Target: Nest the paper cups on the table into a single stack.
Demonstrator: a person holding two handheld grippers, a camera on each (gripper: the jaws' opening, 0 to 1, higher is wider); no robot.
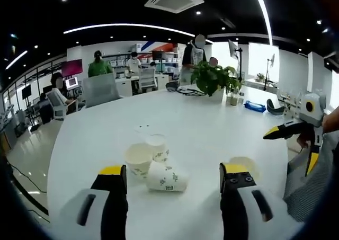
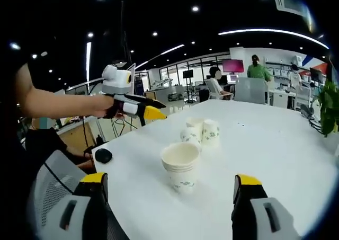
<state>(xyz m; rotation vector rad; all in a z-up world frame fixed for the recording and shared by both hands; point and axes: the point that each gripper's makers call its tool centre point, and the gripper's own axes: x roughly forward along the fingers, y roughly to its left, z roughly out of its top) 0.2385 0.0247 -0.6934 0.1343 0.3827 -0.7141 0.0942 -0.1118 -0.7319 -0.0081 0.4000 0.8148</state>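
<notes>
My left tongs point(image 1: 173, 176) are spread wide with nothing between the jaws, hovering above the near edge of the white counter point(image 1: 201, 129). Just beyond them is a small cluster of paper cups: an open upright cup point(image 1: 139, 159) on the left, a second upright cup point(image 1: 158, 147) touching it just behind, and a tipped cup point(image 1: 166, 179) lying on its side in front, its base pointing right. Near my right jaw a stack of nested cups point(image 1: 244, 163) peeks out, partly hidden by the jaw. Far right in this view my right tongs point(image 1: 283, 130) point left above the counter, and from here I cannot tell how far apart their jaws are.

In the right gripper view my right tongs point(image 2: 167, 183) show jaws standing well apart and empty. Between them, a bit farther out, the stack of nested cups point(image 2: 181, 166) stands upright near the counter's point(image 2: 265, 144) edge. Farther away sits the cluster: the tipped cup point(image 2: 189, 136), and two upright ones point(image 2: 211, 131) just beside it. My left tongs point(image 2: 153, 113) reach in from the left, above the counter's edge. A dark rounded object point(image 2: 103, 155) lies at the counter's left edge. A potted plant point(image 1: 212, 77) stands at the counter's far side.
</notes>
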